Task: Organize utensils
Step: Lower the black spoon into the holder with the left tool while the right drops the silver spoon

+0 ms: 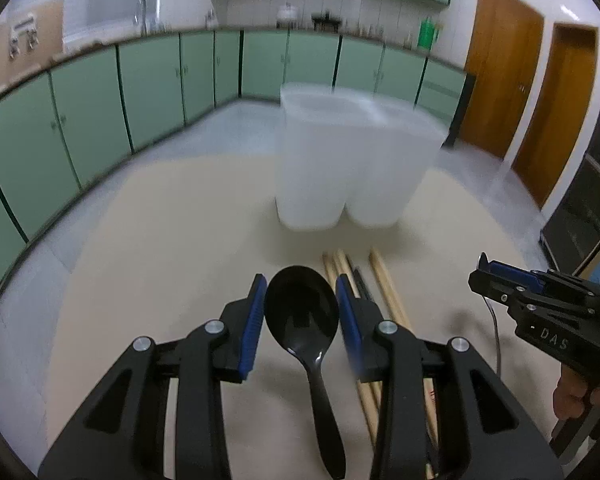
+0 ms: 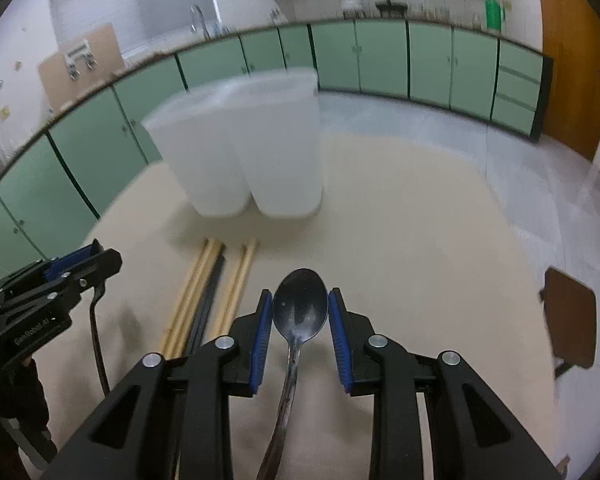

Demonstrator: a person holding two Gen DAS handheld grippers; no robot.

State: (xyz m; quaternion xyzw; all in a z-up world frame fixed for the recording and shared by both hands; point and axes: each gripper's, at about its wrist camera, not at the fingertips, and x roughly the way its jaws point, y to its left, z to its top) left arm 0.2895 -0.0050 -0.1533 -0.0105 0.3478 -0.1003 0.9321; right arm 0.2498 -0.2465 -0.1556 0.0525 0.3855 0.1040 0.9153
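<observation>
My left gripper (image 1: 301, 280) is shut on a black plastic spoon (image 1: 300, 312), its blue pads pressing both sides of the bowl and the handle running back under the jaws. In the right wrist view that left gripper (image 2: 100, 254) appears at the left with the black handle hanging below it. My right gripper (image 2: 300, 294) is shut on a metal spoon (image 2: 299, 314) in the same way, bowl forward. A translucent white two-compartment holder (image 1: 352, 160) (image 2: 244, 148) stands upright on the table ahead of both. Wooden chopsticks (image 1: 384, 292) (image 2: 196, 292) and a black one lie on the table between the grippers.
The beige tabletop (image 1: 160, 260) stretches left of the holder. Beyond its edge are a grey floor, green cabinets (image 1: 100, 92) along the wall and wooden doors (image 1: 500, 80) on the right. A brown stool (image 2: 570, 320) stands on the floor to the right.
</observation>
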